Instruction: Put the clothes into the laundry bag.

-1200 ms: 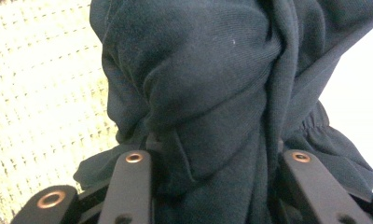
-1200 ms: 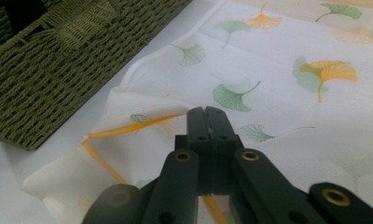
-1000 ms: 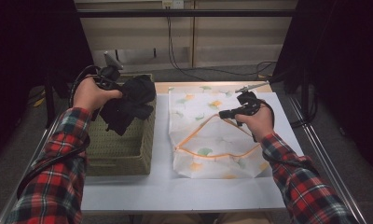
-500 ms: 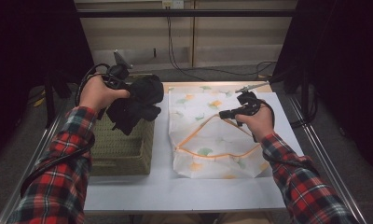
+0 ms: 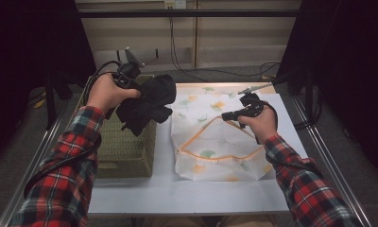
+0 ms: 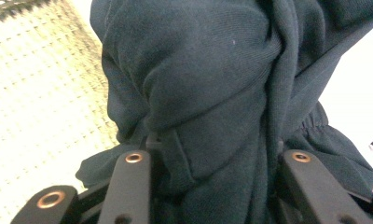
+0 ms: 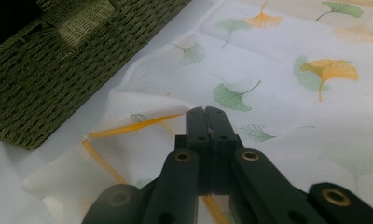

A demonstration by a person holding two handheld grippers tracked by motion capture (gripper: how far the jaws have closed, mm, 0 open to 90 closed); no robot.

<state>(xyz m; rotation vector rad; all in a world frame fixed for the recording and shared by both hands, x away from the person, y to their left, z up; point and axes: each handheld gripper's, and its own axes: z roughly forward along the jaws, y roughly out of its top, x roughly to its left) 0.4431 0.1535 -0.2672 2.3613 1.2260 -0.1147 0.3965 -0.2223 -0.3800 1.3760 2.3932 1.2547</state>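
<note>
While the left gripper clamps the bunched dark garment above the wicker basket's right rim, the leaf-print laundry bag lies just right of it, toward the tabletop's far right corner (mouth facing the garment). The right gripper, jaws shut, pinches the bag's orange-trimmed rim, lifting it.

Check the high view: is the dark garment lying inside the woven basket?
No, the left claw holds the dark garment lifted above the woven basket, near its right rim.
</note>
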